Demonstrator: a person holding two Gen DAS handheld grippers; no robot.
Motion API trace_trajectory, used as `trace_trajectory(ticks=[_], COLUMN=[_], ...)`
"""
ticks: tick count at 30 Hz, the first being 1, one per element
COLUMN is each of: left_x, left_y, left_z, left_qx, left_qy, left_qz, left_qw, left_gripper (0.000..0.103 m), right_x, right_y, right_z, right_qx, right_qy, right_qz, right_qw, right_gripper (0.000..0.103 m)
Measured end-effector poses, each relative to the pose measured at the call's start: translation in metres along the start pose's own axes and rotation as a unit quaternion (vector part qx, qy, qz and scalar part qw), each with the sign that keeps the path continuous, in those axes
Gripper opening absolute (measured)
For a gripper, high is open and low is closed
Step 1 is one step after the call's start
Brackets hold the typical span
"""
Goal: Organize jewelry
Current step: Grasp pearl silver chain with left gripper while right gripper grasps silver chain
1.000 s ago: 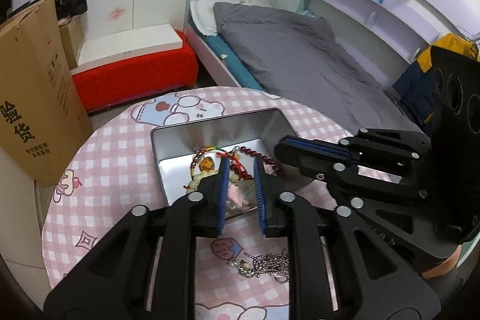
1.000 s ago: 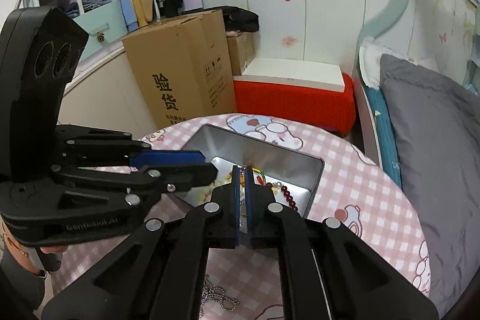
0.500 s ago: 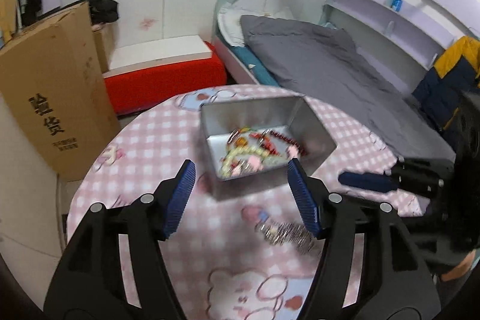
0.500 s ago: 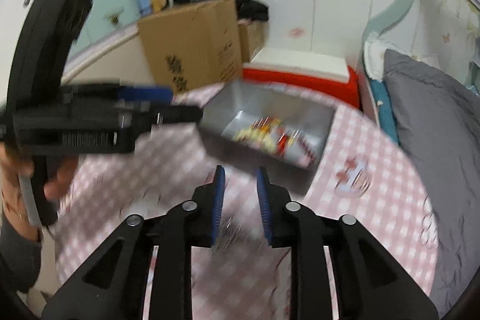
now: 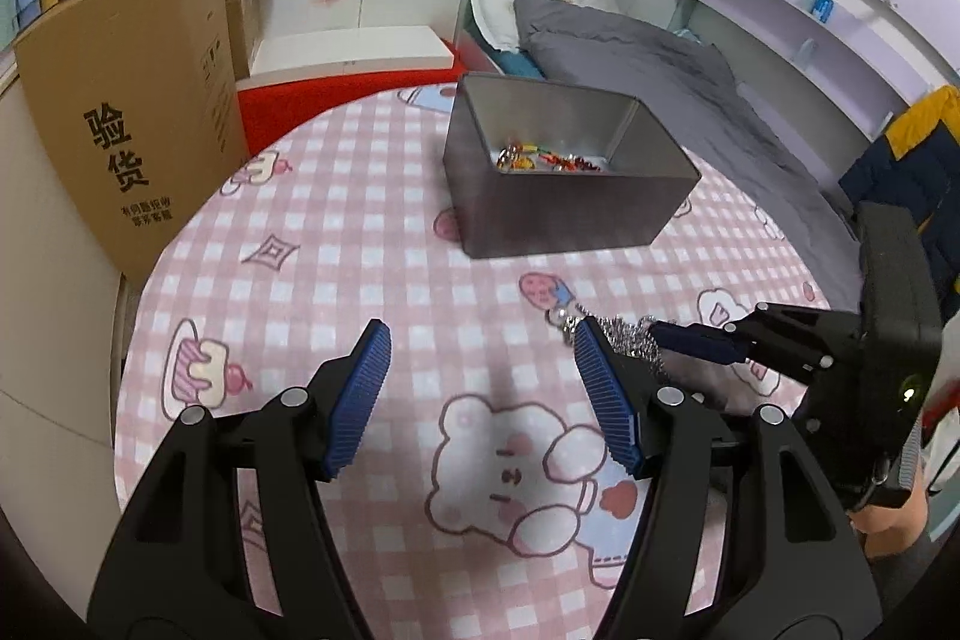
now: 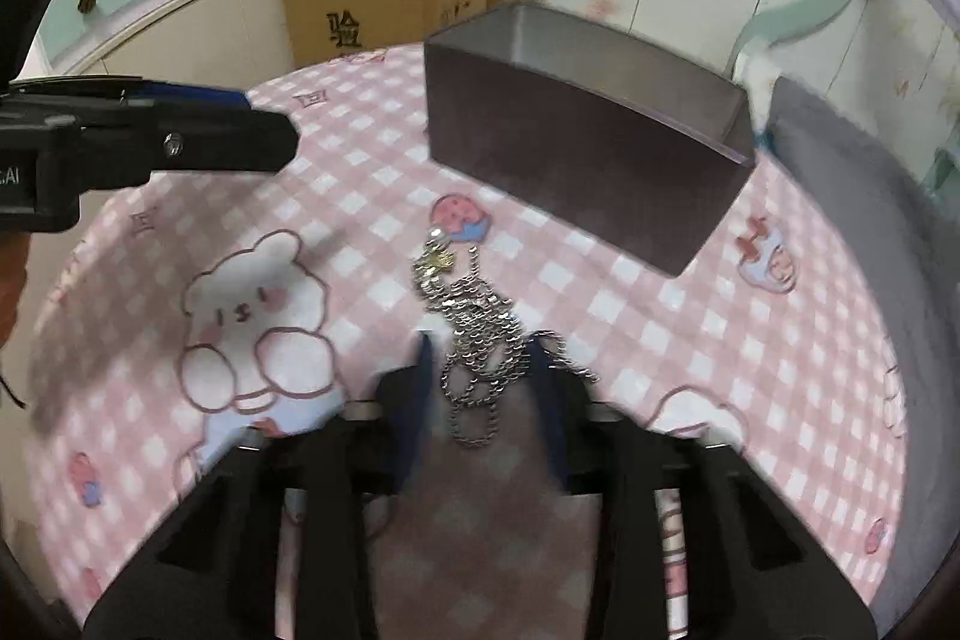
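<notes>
The left gripper (image 5: pixel 480 394) fills the bottom of its own view. Its two blue fingers (image 5: pixel 360 394) are spread far apart. In the other view it pokes in from the left edge, flat and level. The right gripper (image 6: pixel 486 400) sits at the bottom middle of its view, a bit blurry. Its fingers are apart too, one on each side of a gap.

Beaded jewelry (image 5: pixel 549 158) inside metal tin (image 5: pixel 564 196)
</notes>
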State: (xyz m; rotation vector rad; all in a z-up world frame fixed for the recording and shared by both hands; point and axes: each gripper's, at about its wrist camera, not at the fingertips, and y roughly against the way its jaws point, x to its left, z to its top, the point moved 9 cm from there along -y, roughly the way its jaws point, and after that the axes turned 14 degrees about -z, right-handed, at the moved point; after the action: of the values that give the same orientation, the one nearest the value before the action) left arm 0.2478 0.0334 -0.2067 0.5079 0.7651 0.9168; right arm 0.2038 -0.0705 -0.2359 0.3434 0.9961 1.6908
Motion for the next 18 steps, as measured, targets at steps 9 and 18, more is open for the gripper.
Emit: trace_trajectory(ticks=[9, 18], left_x=[-0.034, -0.061], left_y=[-0.033, -0.072], left_z=[-0.015, -0.011], left_qx=[0.027, 0.048], left_qy=[-0.042, -0.114], left_qz=[-0.019, -0.008], left_qw=[0.9986, 0.9924], left_gripper=[0.063, 0.063], right_x=[-0.035, -0.045], right_y=[0.015, 0.018], right_z=[-0.012, -0.013], right_qx=[-0.004, -0.01], right_qy=[-0.055, -0.069], right_qz=[0.015, 0.024], right_qw=[0.998, 0.997], right_gripper=[0.014, 0.014])
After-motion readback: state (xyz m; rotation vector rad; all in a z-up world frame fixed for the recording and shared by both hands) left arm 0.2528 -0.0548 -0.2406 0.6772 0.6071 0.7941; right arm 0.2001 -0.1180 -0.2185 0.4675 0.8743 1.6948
